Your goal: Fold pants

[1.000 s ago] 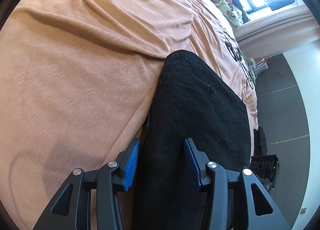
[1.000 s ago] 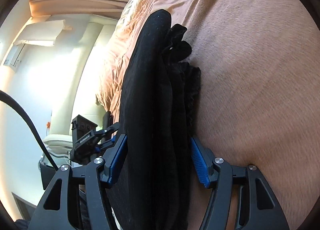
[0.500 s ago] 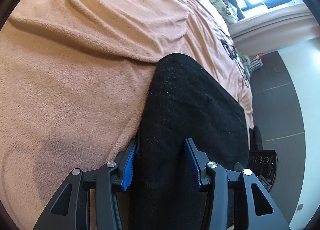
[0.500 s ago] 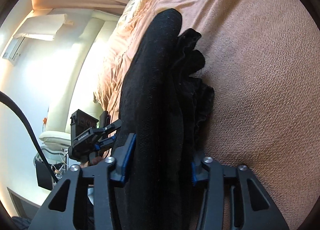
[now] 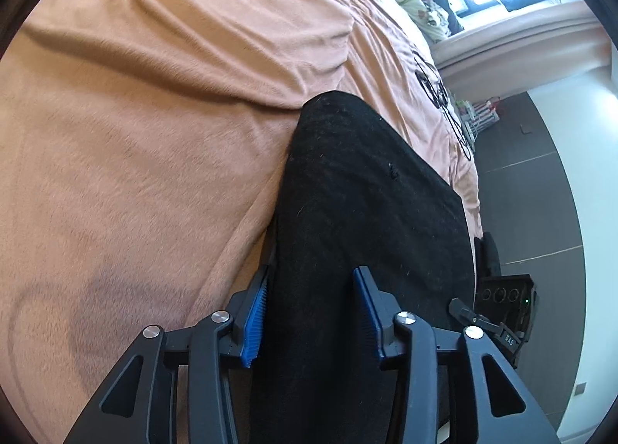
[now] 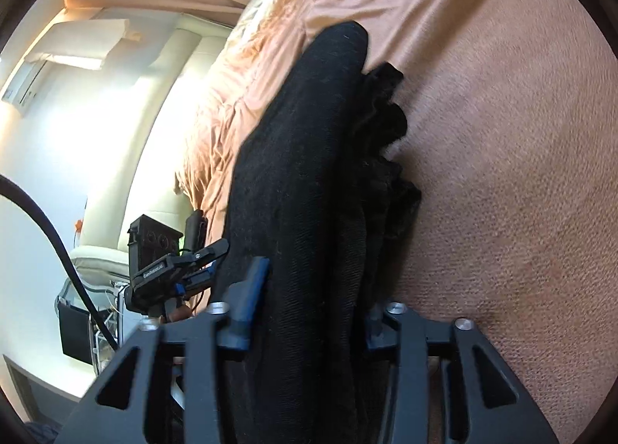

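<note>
Folded black pants point(image 5: 367, 220) on the bed point(image 5: 154, 135), long axis running ahead between both jaws: left gripper point(image 5: 309, 312) clamps them; right gripper point(image 6: 309, 309) opening, cloth between.

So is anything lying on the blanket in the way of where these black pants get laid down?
Nothing visible: the black pants sit between both grippers' fingers, and the peach blanket beside them shows only wrinkles.

Both grippers, left gripper point(image 5: 309, 309) and right gripper point(image 6: 309, 303), are black, with blue ribbed pads point(image 5: 255, 322) inside the jaws and silver screws point(image 5: 220, 316) behind them.
</note>
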Demonstrator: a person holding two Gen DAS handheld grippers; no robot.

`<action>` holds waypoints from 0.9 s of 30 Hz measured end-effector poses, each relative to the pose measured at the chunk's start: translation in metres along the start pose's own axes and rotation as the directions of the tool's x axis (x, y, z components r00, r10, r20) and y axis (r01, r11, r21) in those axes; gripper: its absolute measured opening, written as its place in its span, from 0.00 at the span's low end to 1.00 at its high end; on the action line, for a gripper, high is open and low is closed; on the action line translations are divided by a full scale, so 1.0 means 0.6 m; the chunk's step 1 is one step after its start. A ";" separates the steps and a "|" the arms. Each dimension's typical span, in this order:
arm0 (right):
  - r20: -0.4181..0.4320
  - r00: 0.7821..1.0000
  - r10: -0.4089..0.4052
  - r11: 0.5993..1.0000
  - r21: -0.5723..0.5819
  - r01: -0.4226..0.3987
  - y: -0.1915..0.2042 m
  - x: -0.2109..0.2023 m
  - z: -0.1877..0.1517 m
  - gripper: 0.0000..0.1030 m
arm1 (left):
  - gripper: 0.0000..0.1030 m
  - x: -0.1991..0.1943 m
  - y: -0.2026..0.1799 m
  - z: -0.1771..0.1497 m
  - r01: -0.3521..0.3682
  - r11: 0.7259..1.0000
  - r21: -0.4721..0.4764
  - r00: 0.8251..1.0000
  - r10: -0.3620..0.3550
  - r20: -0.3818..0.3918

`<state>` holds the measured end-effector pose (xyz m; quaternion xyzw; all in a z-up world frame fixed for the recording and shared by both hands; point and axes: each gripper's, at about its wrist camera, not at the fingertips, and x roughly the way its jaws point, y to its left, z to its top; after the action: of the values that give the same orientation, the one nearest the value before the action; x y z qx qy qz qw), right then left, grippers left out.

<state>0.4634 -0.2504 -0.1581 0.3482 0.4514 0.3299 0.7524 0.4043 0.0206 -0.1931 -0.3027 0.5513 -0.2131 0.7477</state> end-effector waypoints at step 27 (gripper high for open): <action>0.016 1.000 -0.024 0.983 -0.180 0.026 0.134 -0.024 -0.005 0.32 | 0.29 -0.074 -0.043 -0.043 0.114 0.992 0.053 0.988 -0.119 0.101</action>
<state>0.4405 -0.2178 -0.0869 0.2753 0.4188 0.3576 0.7880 0.3666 0.0250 -0.1498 -0.3272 0.4877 -0.2533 0.7687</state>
